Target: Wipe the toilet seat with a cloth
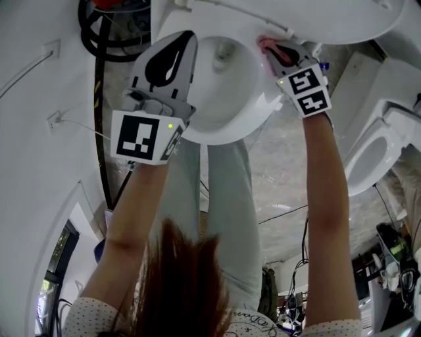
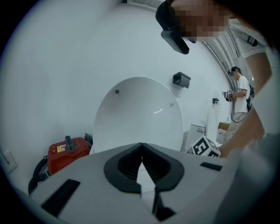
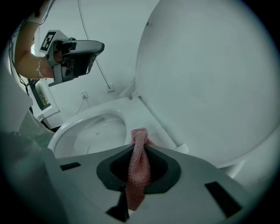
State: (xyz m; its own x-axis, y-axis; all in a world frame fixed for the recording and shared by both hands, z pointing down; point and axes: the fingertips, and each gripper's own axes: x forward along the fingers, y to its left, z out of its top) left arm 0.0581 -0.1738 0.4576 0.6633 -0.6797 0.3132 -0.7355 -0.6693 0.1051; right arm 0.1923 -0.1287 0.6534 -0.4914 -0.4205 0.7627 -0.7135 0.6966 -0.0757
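Note:
A white toilet stands with its lid (image 1: 309, 16) raised, and its seat (image 1: 256, 112) rings the bowl (image 1: 223, 66). My right gripper (image 1: 275, 51) is shut on a pink knitted cloth (image 1: 266, 44), whose end rests on the seat's far right side near the hinge. In the right gripper view the cloth (image 3: 140, 135) hangs folded between the jaws of that gripper (image 3: 139, 153), just above the seat (image 3: 146, 114). My left gripper (image 1: 187, 38) hovers over the bowl's left rim, shut, with nothing in it. Its closed tips (image 2: 141, 145) face the raised lid (image 2: 138, 111).
A second toilet (image 1: 375, 151) stands to the right. A black hose (image 1: 99, 46) and a red device (image 2: 65, 151) lie left of the toilet by the wall. Another person (image 2: 238, 96) stands far back. Cables (image 1: 289, 214) run across the floor.

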